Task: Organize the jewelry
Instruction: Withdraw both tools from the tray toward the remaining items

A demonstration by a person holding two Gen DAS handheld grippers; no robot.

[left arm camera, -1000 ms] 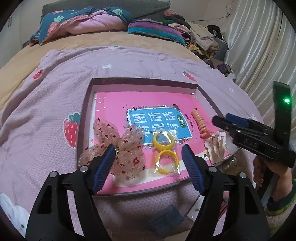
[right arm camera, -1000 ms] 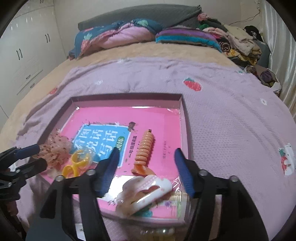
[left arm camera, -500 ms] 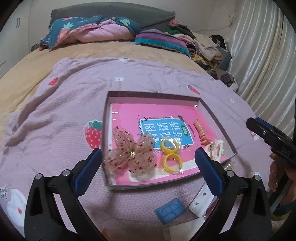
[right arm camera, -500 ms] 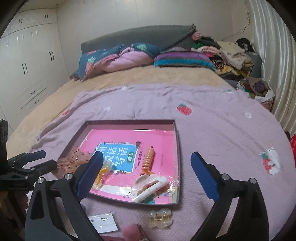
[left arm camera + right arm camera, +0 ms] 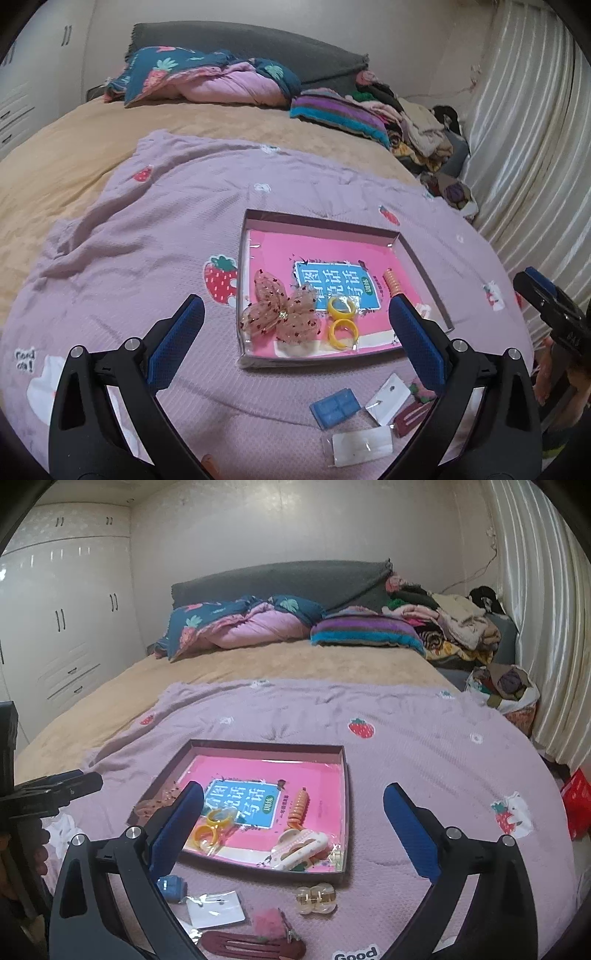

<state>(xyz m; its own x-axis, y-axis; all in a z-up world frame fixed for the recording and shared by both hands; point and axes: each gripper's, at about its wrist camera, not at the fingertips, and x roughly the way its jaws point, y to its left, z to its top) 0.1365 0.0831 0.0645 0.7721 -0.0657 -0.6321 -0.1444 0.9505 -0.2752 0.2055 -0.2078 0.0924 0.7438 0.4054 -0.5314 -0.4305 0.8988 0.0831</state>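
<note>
Both tongs released, nothing between them: left tongs (image 5: 295, 332), right tongs (image 5: 293, 827). Shallow purple cardboard tray (image 5: 346, 775) on the bed holds the sheer red-dotted bow (image 5: 280, 314) at 9 o'clock. We risk snagging its mesh while grabbing the dark red snap clip (image 5: 251, 949) at 6.

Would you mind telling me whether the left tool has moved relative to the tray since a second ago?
Yes. The left tool has pulled back and up from the tray, which now looks smaller and farther; the bow lies beyond its fingertips.

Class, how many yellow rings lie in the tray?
2. The far yellow ring and the near yellow ring lie side by side near the tray's front edge; none seem hidden.
</note>
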